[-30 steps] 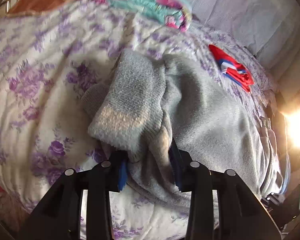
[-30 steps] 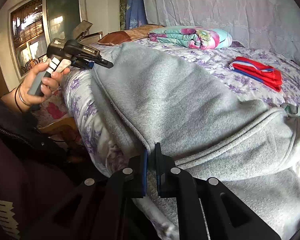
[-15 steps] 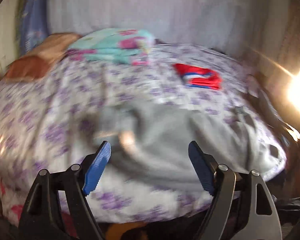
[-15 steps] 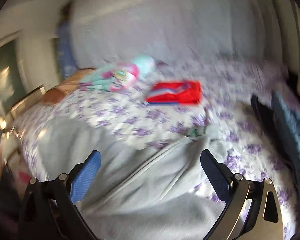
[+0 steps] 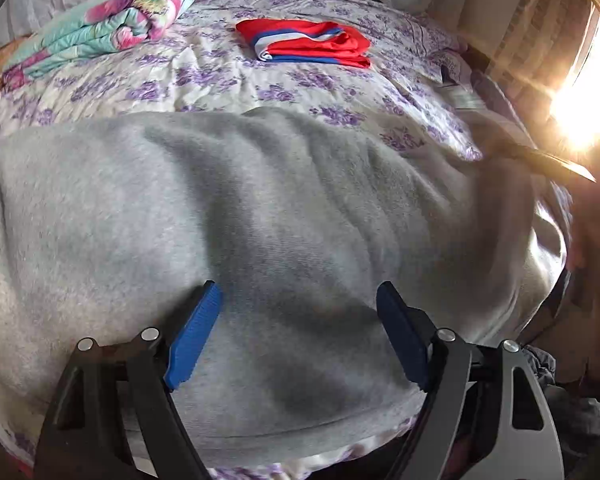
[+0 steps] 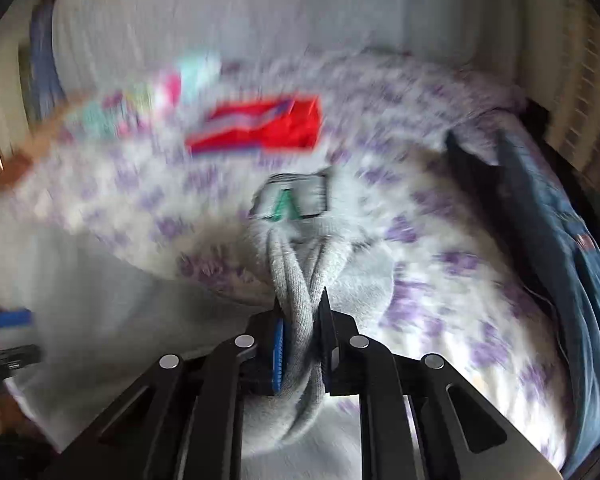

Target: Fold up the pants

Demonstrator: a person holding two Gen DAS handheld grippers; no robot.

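Here your soft grey fleece pants lie spread in shallow ripples across the purple-flowered white bedspread, thick and fuzzy. Your left gripper hangs spread wide above them, blue ribbed pads apart with nothing between. Your right gripper is clenched on a bunched ridge of the pants. A folded red, white and blue garment lies well beyond.

The left gripper has let go of the pants, jaws now wide above them; the right gripper has reopened, then clamped a bunched fold.
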